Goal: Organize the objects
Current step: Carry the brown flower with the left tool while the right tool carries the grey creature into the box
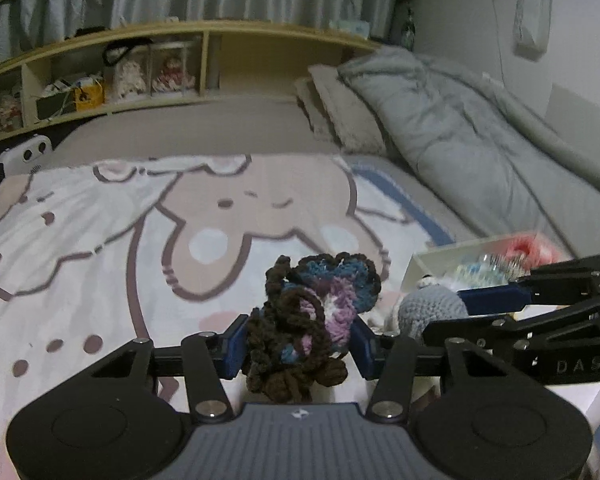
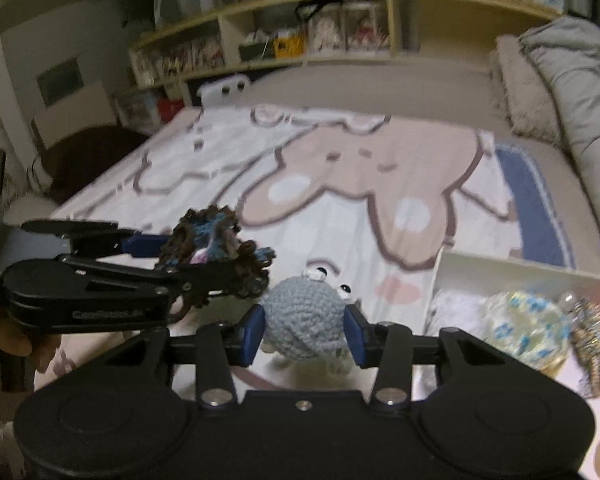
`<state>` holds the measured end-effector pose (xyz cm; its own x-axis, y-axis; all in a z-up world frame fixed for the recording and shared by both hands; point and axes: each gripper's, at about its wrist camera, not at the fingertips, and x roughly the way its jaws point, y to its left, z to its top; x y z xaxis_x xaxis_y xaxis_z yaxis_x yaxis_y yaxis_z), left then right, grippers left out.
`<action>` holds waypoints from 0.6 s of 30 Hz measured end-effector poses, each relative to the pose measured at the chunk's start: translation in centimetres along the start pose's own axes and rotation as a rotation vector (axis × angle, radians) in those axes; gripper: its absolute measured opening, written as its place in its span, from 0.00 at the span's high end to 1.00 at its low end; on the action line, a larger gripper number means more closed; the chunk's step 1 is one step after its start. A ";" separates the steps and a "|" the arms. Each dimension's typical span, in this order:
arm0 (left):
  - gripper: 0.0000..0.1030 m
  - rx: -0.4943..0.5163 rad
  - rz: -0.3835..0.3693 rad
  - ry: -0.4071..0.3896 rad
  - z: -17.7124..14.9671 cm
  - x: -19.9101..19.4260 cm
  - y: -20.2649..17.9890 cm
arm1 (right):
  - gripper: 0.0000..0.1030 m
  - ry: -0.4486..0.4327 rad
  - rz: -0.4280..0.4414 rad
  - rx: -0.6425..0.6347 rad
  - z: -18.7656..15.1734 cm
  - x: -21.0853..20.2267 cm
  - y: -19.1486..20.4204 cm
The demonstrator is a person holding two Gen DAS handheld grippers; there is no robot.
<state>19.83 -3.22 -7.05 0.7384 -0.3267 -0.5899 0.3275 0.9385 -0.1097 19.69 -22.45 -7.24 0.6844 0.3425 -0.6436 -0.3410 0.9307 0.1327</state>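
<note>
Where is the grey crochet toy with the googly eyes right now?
The grey crochet toy is clamped in the right gripper, centre of the right wrist view, above the cartoon blanket, with the white tray to its right.

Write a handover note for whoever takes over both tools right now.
Left tool: shut on the brown, blue and purple yarn piece, held above the blanket.
Right tool: shut on the grey crochet toy with googly eyes, also off the blanket.
White box sits to the right on the bed; it already holds a yellow-blue yarn ball, a glittery piece and something red.
Done: both items picked up.
Left: probably put both into the box, then release.
</note>
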 end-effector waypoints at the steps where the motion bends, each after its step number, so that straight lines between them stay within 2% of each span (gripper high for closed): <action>1: 0.49 -0.004 0.002 -0.008 0.4 -0.4 -0.1 | 0.57 -0.018 -0.001 0.010 0.2 -0.5 -0.1; 8: 0.49 -0.019 0.000 -0.076 2.3 -3.4 -0.8 | 0.57 -0.138 -0.014 0.041 1.7 -4.5 -0.5; 18: 0.49 -0.013 -0.046 -0.161 4.4 -6.3 -2.6 | 0.57 -0.185 -0.072 0.037 2.6 -8.4 -1.2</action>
<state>16.86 -4.10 0.46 0.8082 -0.3817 -0.4485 0.3561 0.9233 -0.1442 16.04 -26.13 -0.08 0.8143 0.2893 -0.5032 -0.2651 0.9566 0.1210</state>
